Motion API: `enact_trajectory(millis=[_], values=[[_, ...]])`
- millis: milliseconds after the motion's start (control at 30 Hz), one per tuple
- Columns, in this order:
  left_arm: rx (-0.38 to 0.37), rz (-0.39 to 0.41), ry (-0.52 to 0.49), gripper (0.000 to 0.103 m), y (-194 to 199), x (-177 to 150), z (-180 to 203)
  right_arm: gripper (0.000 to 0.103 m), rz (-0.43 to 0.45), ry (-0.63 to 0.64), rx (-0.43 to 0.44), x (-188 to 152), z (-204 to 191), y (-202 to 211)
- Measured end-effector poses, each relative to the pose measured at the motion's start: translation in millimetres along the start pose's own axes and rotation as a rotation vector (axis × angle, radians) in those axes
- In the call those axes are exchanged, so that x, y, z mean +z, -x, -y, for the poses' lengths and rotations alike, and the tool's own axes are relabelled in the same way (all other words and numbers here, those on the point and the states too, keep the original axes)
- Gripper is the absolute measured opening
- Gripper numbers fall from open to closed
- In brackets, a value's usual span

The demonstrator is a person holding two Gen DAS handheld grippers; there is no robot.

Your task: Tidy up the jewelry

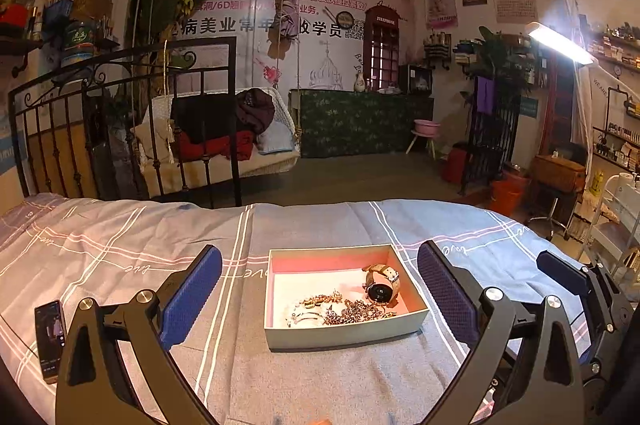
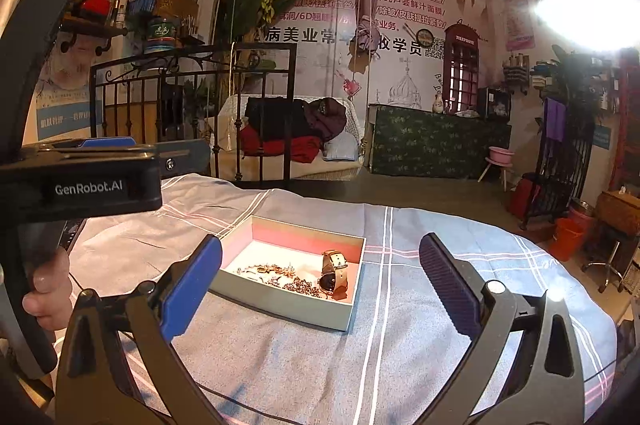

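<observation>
A shallow grey box with a pink inside sits on the checked bedsheet. In it lie a watch with a tan strap, beaded chains and pale bracelets. My left gripper is open and empty, its blue pads on either side of the box and nearer to me. In the right wrist view the box with the watch lies ahead to the left. My right gripper is open and empty, above the sheet.
A phone lies on the sheet at the left. The right gripper's body shows at the right of the left view; the left gripper's body and a hand show at the left of the right view. A black iron bed frame stands behind.
</observation>
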State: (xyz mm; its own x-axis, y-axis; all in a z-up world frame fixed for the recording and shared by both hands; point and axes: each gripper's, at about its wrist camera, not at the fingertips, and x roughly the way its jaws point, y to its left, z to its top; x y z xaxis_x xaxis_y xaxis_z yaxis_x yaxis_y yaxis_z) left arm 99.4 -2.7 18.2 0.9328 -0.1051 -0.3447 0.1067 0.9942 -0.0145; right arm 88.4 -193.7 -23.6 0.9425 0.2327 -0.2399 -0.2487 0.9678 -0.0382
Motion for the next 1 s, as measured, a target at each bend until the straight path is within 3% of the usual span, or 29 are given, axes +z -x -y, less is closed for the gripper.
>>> enact_trajectory(millis=[200, 1000], values=[[-0.001, 0.006, -0.001, 0.097, 5, -5, 0, 0.097, 0.023, 0.006, -0.017, 1, 0, 11], [0.016, -0.007, -0.013, 0.097, 2, -8, 1, 0.097, -0.03, 0.023, -0.016, 4, -2, -3]])
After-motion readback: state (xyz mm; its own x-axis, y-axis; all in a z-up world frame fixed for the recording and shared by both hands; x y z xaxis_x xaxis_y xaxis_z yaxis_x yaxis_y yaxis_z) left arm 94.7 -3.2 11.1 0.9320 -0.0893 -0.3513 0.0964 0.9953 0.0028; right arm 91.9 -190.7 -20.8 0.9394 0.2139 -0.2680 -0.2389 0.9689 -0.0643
